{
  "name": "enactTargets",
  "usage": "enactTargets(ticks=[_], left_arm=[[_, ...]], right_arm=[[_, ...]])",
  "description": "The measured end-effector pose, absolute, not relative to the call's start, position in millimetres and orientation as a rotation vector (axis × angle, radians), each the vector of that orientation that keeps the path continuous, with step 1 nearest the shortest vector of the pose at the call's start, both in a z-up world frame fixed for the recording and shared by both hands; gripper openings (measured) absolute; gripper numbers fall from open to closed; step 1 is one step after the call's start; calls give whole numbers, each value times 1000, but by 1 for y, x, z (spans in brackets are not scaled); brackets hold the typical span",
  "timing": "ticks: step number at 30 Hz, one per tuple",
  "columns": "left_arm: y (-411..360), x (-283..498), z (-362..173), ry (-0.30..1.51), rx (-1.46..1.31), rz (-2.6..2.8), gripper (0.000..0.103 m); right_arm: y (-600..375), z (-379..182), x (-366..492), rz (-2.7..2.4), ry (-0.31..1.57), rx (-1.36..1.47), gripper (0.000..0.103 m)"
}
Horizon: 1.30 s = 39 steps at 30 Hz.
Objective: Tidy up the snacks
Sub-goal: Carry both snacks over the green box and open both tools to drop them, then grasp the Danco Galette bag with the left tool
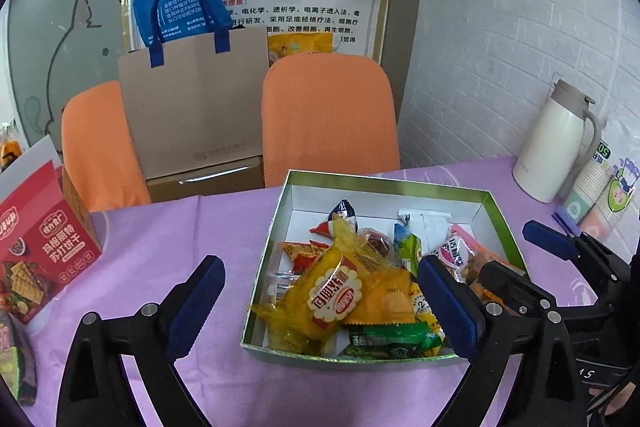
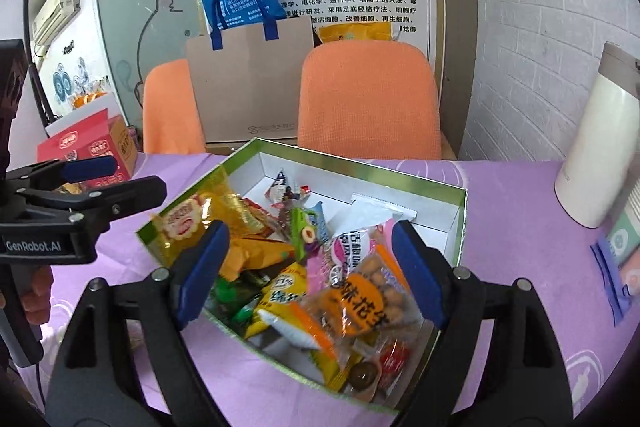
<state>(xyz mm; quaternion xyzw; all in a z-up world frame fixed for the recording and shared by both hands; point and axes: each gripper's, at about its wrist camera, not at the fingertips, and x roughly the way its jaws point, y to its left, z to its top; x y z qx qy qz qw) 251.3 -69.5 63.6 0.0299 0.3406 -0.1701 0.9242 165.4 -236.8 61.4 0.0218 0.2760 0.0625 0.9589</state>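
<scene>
You have a table covered in a lilac cloth (image 1: 168,247) with pale printed motifs. Near its middle sits a shallow rectangular cardboard box with a green-gold rim and white inside (image 1: 276,215), heaped with wrapped snacks. At your left edge stands a red printed cracker carton (image 1: 44,251) with its flap raised, and more packets lie beside it at the near left corner. At your far right, by the white brick wall, stands a cream-coloured insulated jug with a grey lid (image 1: 554,143); touching it is a sleeve of stacked paper cups (image 1: 600,183).
</scene>
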Motion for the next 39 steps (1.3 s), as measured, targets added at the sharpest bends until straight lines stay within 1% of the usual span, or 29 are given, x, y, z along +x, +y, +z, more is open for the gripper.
enactTargets(ticks=[6,9,16,19,24,30,35,36,38,39], left_arm=[[-59,208,89,641,45,-332,99],[-52,188,97,634,36,-318,99],[-21,145,96,649,5,-249,99],[-2,131,85,666,-33,-243,99],[28,119,49,737,-59,-219,99],[64,127,2,851,-102,-213,99],[71,133,-18,897,-156,-267,98],[69,134,-20,899,-150,-277,98],[64,137,-25,908,-133,-305,92],[62,139,-29,919,-128,-317,89]], right_arm=[[-228,82,135,149,524,64,89],[-223,89,117,171,505,64,90],[-204,91,78,229,499,80,92],[-189,80,66,270,519,67,93],[-156,48,60,337,613,22,93],[-118,6,68,408,740,-13,93],[-86,-14,78,468,795,-47,93],[-81,-17,81,476,805,-52,93],[-75,-22,84,490,821,-52,91],[-73,-24,86,495,829,-49,88]])
